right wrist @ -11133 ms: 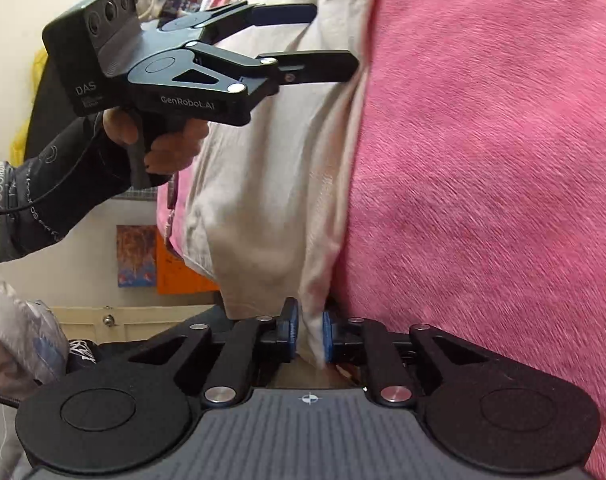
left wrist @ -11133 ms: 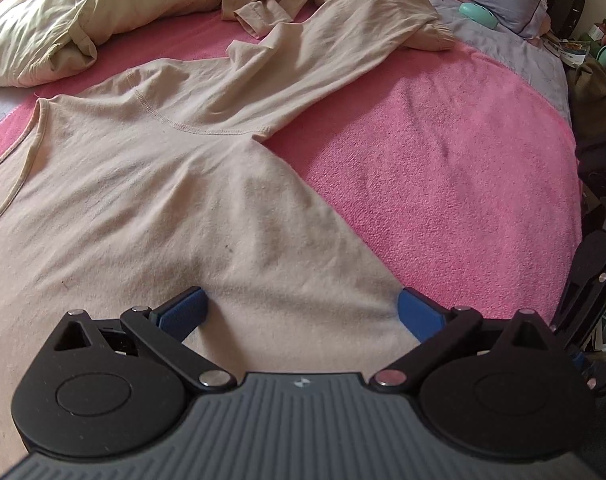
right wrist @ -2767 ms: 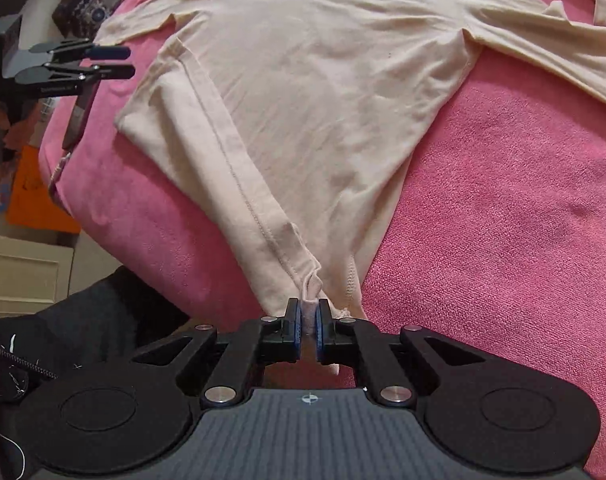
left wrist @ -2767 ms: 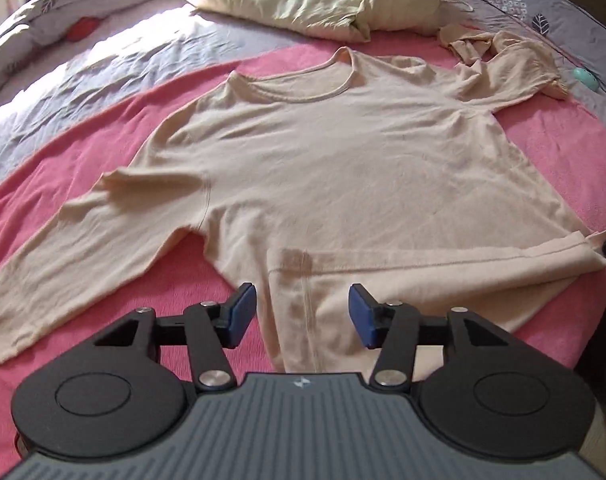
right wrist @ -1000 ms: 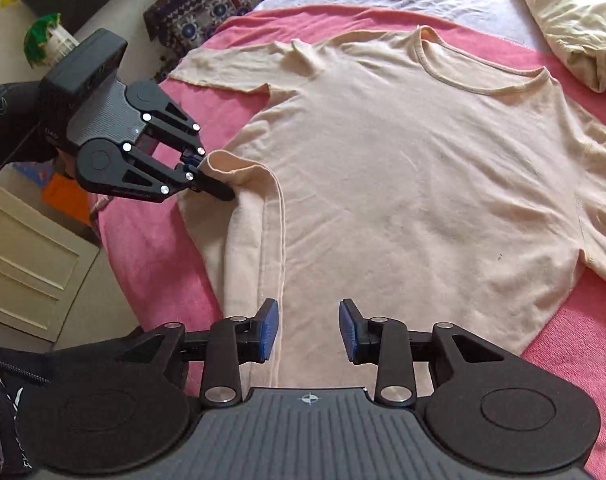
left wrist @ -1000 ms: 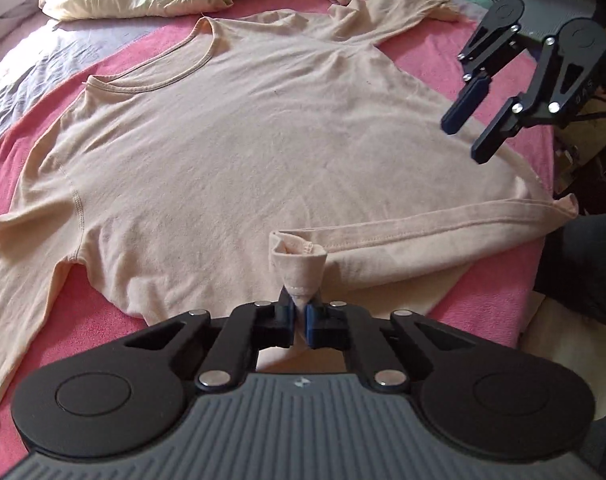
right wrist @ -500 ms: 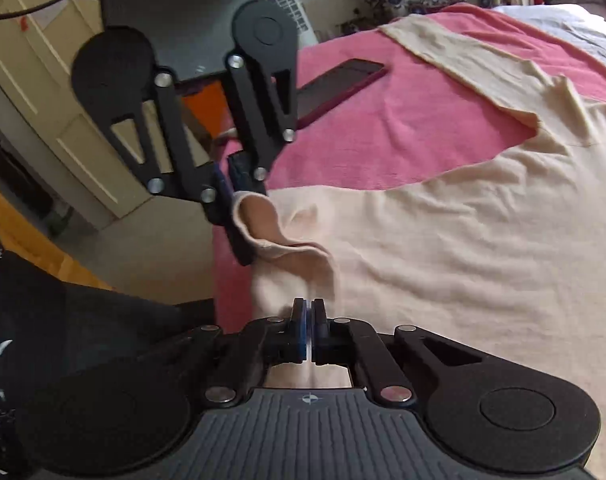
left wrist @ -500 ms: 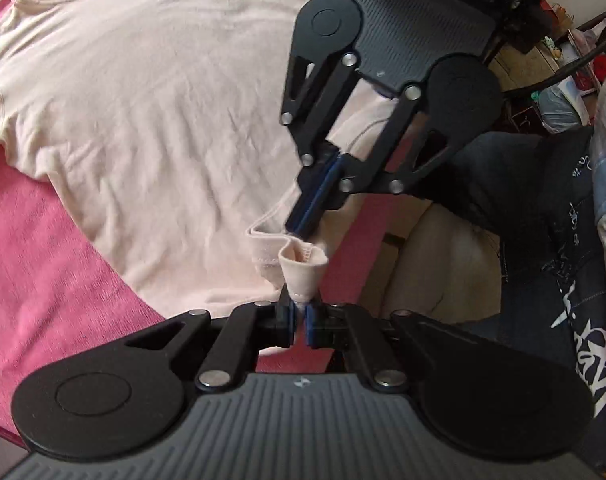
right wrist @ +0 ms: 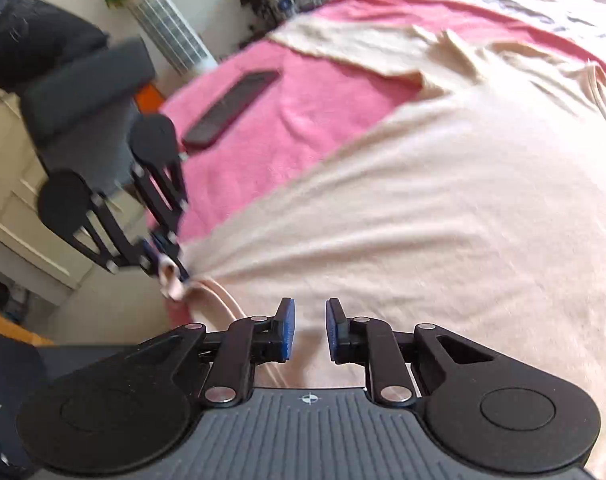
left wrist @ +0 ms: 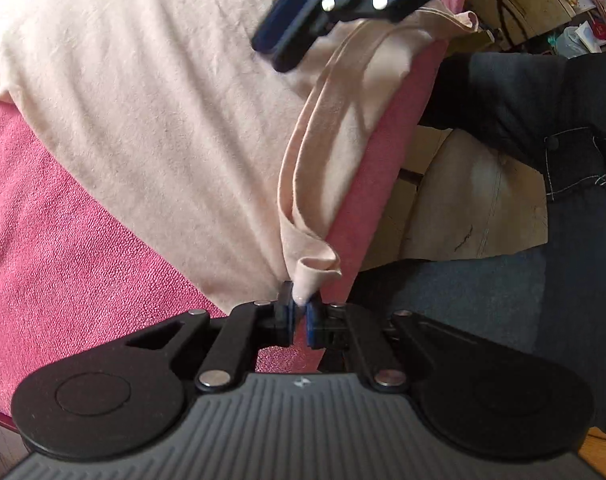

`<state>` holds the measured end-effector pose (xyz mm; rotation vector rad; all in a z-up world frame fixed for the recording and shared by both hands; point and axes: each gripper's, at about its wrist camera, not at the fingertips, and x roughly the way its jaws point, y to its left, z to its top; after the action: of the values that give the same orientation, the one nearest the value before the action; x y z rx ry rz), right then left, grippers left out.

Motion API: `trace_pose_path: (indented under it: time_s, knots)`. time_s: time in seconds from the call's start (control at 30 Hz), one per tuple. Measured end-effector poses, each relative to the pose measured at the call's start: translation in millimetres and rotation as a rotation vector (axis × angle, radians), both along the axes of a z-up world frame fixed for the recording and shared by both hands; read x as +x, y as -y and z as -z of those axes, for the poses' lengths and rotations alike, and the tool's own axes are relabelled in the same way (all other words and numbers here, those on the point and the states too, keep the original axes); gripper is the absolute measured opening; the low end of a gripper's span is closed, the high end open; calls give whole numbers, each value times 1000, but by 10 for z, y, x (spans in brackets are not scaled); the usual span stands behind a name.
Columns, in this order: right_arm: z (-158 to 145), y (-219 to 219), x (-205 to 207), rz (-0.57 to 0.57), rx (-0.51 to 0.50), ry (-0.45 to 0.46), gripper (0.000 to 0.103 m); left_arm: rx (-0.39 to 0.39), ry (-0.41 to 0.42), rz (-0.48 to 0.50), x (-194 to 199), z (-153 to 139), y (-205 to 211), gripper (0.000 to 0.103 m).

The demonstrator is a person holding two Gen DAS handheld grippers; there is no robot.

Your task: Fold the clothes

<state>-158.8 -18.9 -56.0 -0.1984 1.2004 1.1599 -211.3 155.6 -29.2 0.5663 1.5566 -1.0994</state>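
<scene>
Here, a pale beige long-sleeved knit shirt (left wrist: 151, 92) lies spread across a pink terry-cloth bed cover (left wrist: 43, 240), filling the upper left and centre of the left wrist view. Its bottom hem runs down the middle of that frame along the edge of the bed, bunched into a narrow ridge.

At the lower centre of the frame, the left gripper (left wrist: 299, 316) has its blue pads pressed together on a small peak of hem corner fabric. From the right wrist view, the same gripper (right wrist: 171, 268) sits at the left edge, with the fabric fanning in taut creases toward the right of the frame.

The right gripper (right wrist: 307, 330), at the bottom centre of its own view, has its jaws a little apart, hovering over the shirt with nothing pinched between them. Half a second ago they were fully shut beside the left gripper; they have just been opening. In the left wrist view this gripper (left wrist: 287, 40) now appears at the top centre, well apart from the held corner.

That likely means the right gripper is travelling along the hem to catch the other corner, so the fold has not yet begun.

Beyond the shirt, a dark flat phone (right wrist: 231, 108) rests on the pink cover at upper left.
</scene>
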Motion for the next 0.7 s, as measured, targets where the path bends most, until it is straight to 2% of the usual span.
trace_pose_path:
  time_s: [0.03, 0.07, 0.13, 0.2, 0.27, 0.33, 0.37, 0.43, 0.47, 0.5, 0.53, 0.57, 0.67, 0.7]
  knots:
    - [26, 14, -89, -46, 4, -30, 21, 2, -1, 4, -1, -5, 4, 2]
    - [55, 16, -198, -100, 7, -108, 21, 4, -2, 5, -1, -6, 6, 3]
    - [121, 2, -444, -222, 11, -334, 21, 10, -10, -5, 5, 13, -6, 3]
    - [192, 23, -732, -313, -26, -465, 19, 15, -12, -6, 3, 38, 1, 3]
    - [153, 130, -896, -302, -57, -445, 22, 17, -12, -4, -4, 50, 15, 3]
    - [59, 350, -789, -136, -40, -430, 22, 17, -12, -9, -12, 59, 20, 3]
    - [-3, 460, -713, -46, -32, -393, 22, 16, -12, -13, -16, 63, 19, 3]
    - [-133, 661, -581, 116, -27, -276, 28, 16, -13, -22, -25, 70, 18, 3]
    - [-121, 742, -557, 168, -50, -247, 39, 18, -14, -28, -29, 69, 18, 3]
    - [-50, 810, -563, 200, -91, -241, 43, 21, -15, -33, -37, 65, 20, 3]
    - [20, 878, -570, 231, -132, -234, 43, 25, -16, -39, -46, 61, 18, 3]
    - [116, 936, -624, 233, -177, -269, 40, 33, -18, -49, -61, 56, 6, 3]
    - [437, 1074, -887, 176, -348, -447, 41, 69, -34, -92, -121, 49, -63, 8]
    - [469, 1119, -956, 170, -412, -462, 39, 96, -52, -110, -157, 64, -109, 10]
